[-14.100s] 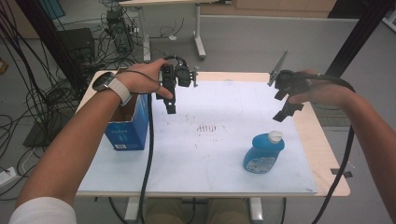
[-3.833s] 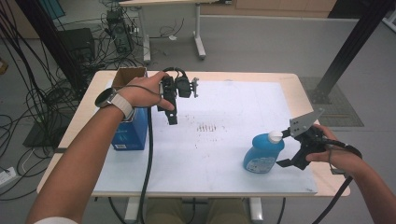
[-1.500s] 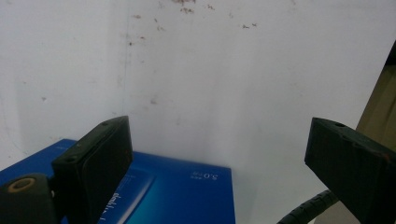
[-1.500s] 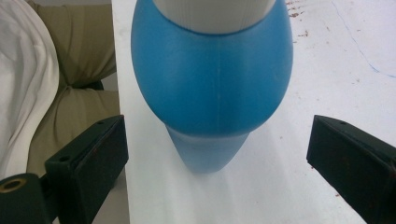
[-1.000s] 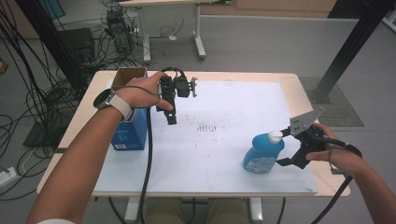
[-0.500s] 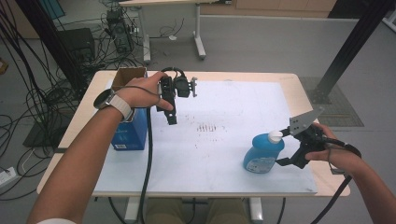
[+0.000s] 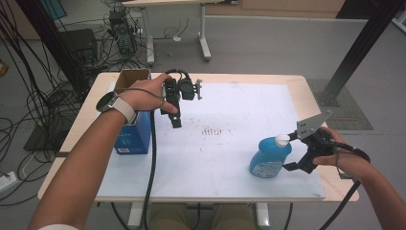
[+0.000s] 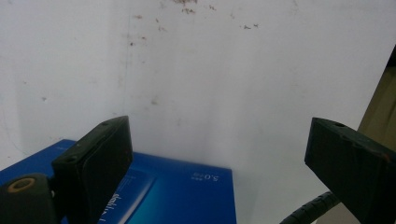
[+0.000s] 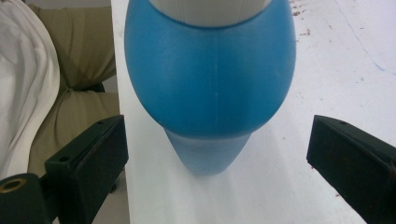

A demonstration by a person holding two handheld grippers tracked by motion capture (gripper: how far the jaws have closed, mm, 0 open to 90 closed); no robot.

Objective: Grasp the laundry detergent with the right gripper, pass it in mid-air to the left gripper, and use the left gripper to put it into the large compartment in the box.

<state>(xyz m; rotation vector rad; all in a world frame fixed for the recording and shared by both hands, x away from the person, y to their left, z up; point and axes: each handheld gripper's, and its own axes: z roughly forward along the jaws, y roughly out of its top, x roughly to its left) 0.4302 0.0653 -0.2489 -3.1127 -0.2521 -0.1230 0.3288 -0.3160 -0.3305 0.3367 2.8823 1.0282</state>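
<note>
I see a blue bottle [image 7: 269, 158] with a white cap [image 7: 282, 140] standing upright on the white table [image 7: 225, 153], near its front right edge. My right gripper [image 7: 294, 152] sits just to the bottom right of the bottle, level with it. In the right gripper view its 2 jaws are spread wide, one on each side of the bottle [image 9: 210, 79], touching nothing. My left gripper [image 7: 176, 117] hangs above the table toward the back left, jaws wide apart and empty. A blue box [image 7: 134, 136] stands under my left forearm at the table's left edge; in the left gripper view it [image 8: 163, 196] lies below the jaws.
</note>
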